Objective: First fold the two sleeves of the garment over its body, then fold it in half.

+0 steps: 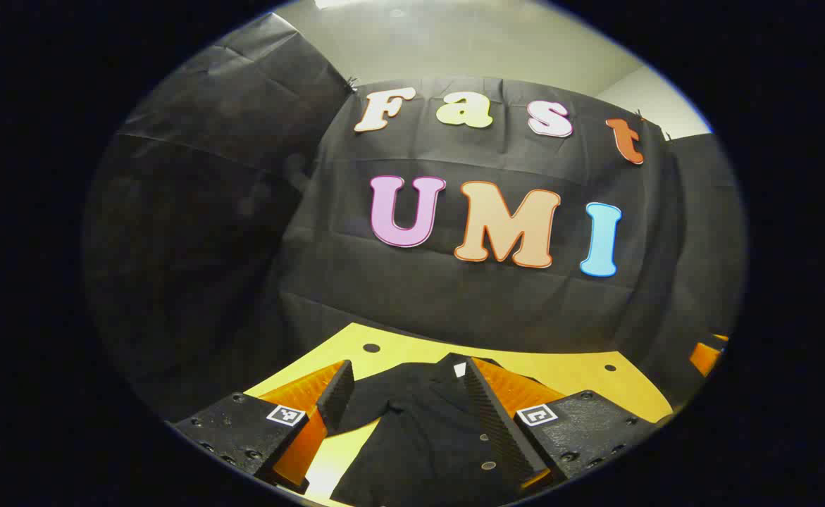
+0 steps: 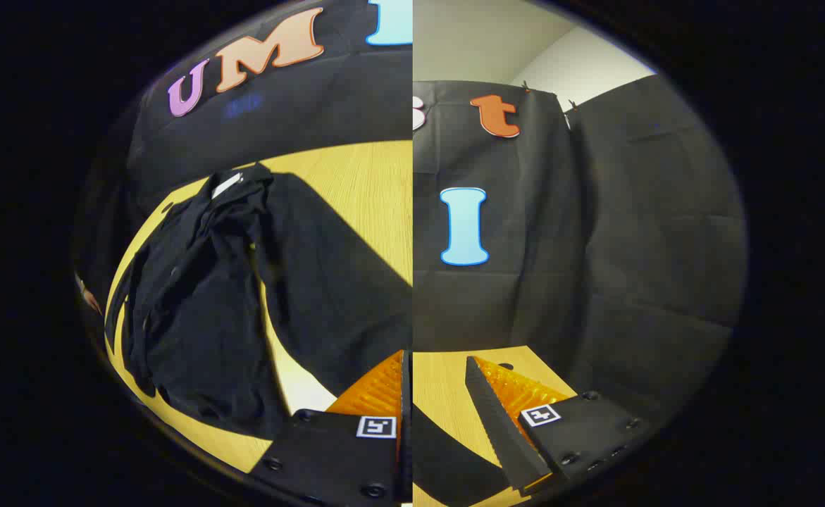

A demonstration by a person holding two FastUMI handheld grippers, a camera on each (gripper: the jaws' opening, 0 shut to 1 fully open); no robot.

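Observation:
A black garment (image 1: 419, 422) lies on the yellow table (image 1: 581, 373), its collar with a white tag (image 1: 459, 368) toward the far wall. My left gripper (image 1: 407, 366) hovers just over it, open, with an orange-and-black finger on each side of the cloth. The right gripper view is split into two halves that do not match. Its left half looks down on the black garment (image 2: 201, 296), one sleeve (image 2: 327, 296) spread toward my right gripper (image 2: 435, 355). Its right half shows one finger (image 2: 500, 408) and a strip of black cloth (image 2: 447, 458) at the bottom.
The booth's black cloth wall (image 1: 454, 296) hangs close behind the table's far edge. Small round holes (image 1: 371, 348) mark the tabletop near that edge. An orange shape (image 1: 704, 355) sits at the right rim of the left gripper view.

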